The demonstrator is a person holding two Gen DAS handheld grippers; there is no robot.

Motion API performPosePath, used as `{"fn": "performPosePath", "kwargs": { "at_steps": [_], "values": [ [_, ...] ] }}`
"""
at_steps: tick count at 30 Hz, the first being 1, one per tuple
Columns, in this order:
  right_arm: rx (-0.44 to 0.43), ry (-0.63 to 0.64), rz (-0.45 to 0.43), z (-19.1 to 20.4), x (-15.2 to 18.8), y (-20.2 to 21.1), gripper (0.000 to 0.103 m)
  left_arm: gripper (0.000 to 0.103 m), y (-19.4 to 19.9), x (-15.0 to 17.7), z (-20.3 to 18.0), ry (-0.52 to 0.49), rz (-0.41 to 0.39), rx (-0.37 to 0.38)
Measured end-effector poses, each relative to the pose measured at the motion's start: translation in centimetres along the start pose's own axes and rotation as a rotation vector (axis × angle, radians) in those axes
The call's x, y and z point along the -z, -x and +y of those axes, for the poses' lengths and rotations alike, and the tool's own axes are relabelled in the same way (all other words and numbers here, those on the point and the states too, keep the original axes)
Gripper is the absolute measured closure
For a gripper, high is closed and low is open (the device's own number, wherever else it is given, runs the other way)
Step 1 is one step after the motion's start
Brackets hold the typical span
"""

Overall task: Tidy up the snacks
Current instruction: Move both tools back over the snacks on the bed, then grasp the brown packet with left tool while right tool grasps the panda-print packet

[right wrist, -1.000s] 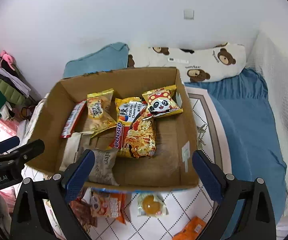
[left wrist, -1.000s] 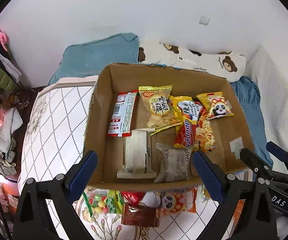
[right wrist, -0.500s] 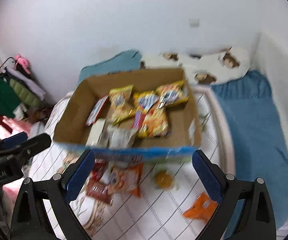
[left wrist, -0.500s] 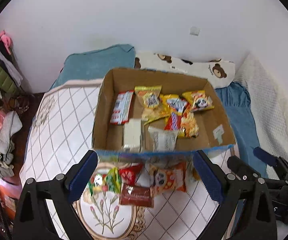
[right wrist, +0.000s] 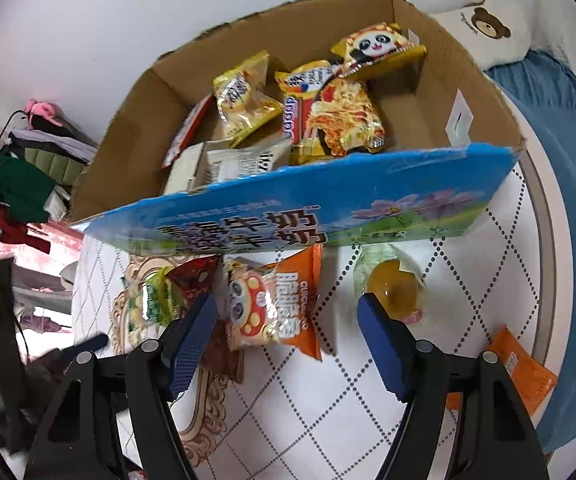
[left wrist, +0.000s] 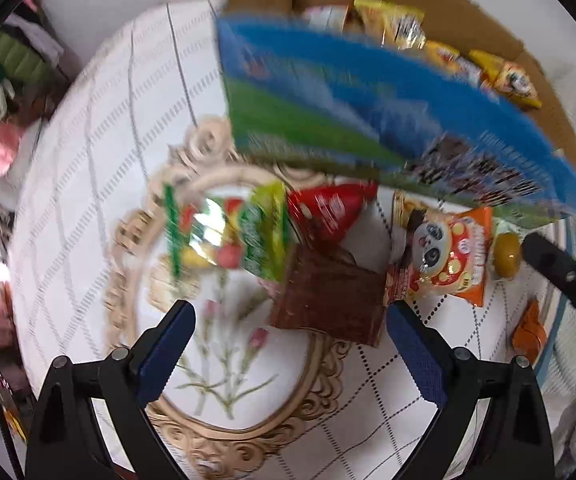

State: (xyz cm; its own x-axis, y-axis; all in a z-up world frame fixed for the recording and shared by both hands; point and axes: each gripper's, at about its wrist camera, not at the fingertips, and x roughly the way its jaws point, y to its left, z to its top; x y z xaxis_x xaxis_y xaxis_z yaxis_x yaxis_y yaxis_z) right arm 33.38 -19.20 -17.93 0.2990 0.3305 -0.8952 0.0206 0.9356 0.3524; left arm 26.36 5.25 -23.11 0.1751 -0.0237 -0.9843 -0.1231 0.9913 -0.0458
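you have one cardboard box (right wrist: 440, 60) holding at least seven snack packets, though some overlap. outside it lie six: green (left wrist: 227, 236), red (left wrist: 328, 212), brown (left wrist: 328, 300), panda (right wrist: 271, 304), jelly cup (right wrist: 392, 288), orange (right wrist: 524, 372).

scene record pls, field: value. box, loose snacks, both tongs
box: cardboard box, blue printed front wall, on the quilted bed cover
in box: several snack packs, incl. yellow panda pack
loose in front: orange panda pack, jelly cup, green candy bag, red pack, brown pack, small orange packet
left tongs: open, empty, above brown pack
right tongs: closing, nothing gripped, over orange panda pack
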Motion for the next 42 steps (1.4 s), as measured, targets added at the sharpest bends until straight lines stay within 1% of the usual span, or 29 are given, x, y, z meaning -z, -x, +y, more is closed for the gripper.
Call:
{"fn": "performPosePath", "kwargs": {
  "at_steps": [2, 4, 8, 10, 12, 14, 17, 18, 20, 22, 24, 25, 27, 29, 31, 34, 35, 36, 38, 39, 41, 42],
  "values": [
    [0.007, -0.014, -0.002, -0.3, -0.1, -0.4, 0.028, 0.005, -1.6, 0.1, -1.0, 0.031, 0.017, 0.015],
    [0.021, -0.023, -0.005, -0.7, -0.2, -0.5, 0.027, 0.005, -3.1, 0.1, -1.9, 0.048, 0.024, 0.009],
    [0.040, -0.011, 0.010, -0.9, -0.2, -0.7, 0.027, 0.005, -5.6, 0.7, -2.6, 0.009, 0.059, -0.054],
    [0.037, -0.006, 0.018, -0.8, -0.4, -1.0, 0.027, 0.005, -6.2, 1.6, -1.8, -0.002, 0.078, -0.066],
    [0.023, -0.004, 0.028, -0.7, -0.5, -1.5, 0.027, 0.005, -6.1, 2.8, 0.0, 0.004, 0.099, -0.070],
    [0.009, 0.001, 0.036, -0.3, -0.7, -2.3, 0.027, 0.005, -5.9, 3.8, 1.9, 0.010, 0.115, -0.097],
    [0.008, 0.027, 0.037, 0.5, -0.8, -3.5, 0.027, 0.005, -5.2, 5.1, 5.0, 0.055, 0.133, -0.123],
    [0.013, 0.034, 0.042, 0.7, -0.7, -4.0, 0.027, 0.005, -4.9, 5.4, 5.9, 0.081, 0.135, -0.117],
    [0.007, 0.037, 0.078, 1.0, -0.4, -5.4, 0.027, 0.005, -4.2, 5.9, 7.2, 0.134, 0.137, -0.100],
    [-0.050, 0.022, 0.148, 1.5, 0.7, -6.3, 0.027, 0.005, -3.7, 6.1, 8.0, 0.172, 0.132, -0.076],
    [-0.117, 0.037, 0.224, 2.6, 2.2, -6.3, 0.027, 0.005, -3.0, 6.3, 8.4, 0.204, 0.118, -0.048],
    [-0.167, 0.056, 0.272, 3.5, 3.3, -6.0, 0.027, 0.005, -2.6, 6.3, 8.6, 0.215, 0.111, -0.038],
    [-0.184, 0.100, 0.289, 4.5, 4.3, -5.0, 0.027, 0.005, -2.0, 6.1, 9.2, 0.245, 0.106, -0.011],
    [-0.132, 0.175, 0.235, 5.4, 4.1, -3.6, 0.027, 0.005, -1.9, 6.1, 10.2, 0.290, 0.116, 0.023],
    [-0.046, 0.228, 0.153, 5.8, 2.9, -2.9, 0.027, 0.005, -2.5, 6.0, 11.2, 0.356, 0.147, 0.060],
    [0.003, 0.242, 0.100, 6.1, 0.9, -3.5, 0.027, 0.005, -4.3, 5.9, 13.2, 0.519, 0.200, 0.175],
    [0.026, 0.261, 0.095, 6.5, 0.5, -4.0, 0.027, 0.005, -5.0, 5.9, 13.8, 0.577, 0.215, 0.223],
    [0.050, 0.292, 0.097, 7.1, 0.3, -4.7, 0.027, 0.005, -5.5, 5.7, 14.2, 0.605, 0.220, 0.246],
    [0.069, 0.331, 0.115, 7.9, 0.1, -6.2, 0.027, 0.006, -5.7, 5.5, 14.8, 0.633, 0.198, 0.238],
    [0.078, 0.348, 0.136, 8.4, 0.2, -7.1, 0.027, 0.009, -5.6, 5.3, 14.9, 0.631, 0.176, 0.226],
    [0.093, 0.374, 0.162, 9.0, 0.5, -8.3, 0.027, 0.019, -5.6, 4.2, 14.9, 0.592, 0.139, 0.185],
    [0.109, 0.391, 0.176, 9.3, 0.8, -8.9, 0.028, 0.028, -5.4, 4.1, 14.7, 0.548, 0.124, 0.154]
  ]
}}
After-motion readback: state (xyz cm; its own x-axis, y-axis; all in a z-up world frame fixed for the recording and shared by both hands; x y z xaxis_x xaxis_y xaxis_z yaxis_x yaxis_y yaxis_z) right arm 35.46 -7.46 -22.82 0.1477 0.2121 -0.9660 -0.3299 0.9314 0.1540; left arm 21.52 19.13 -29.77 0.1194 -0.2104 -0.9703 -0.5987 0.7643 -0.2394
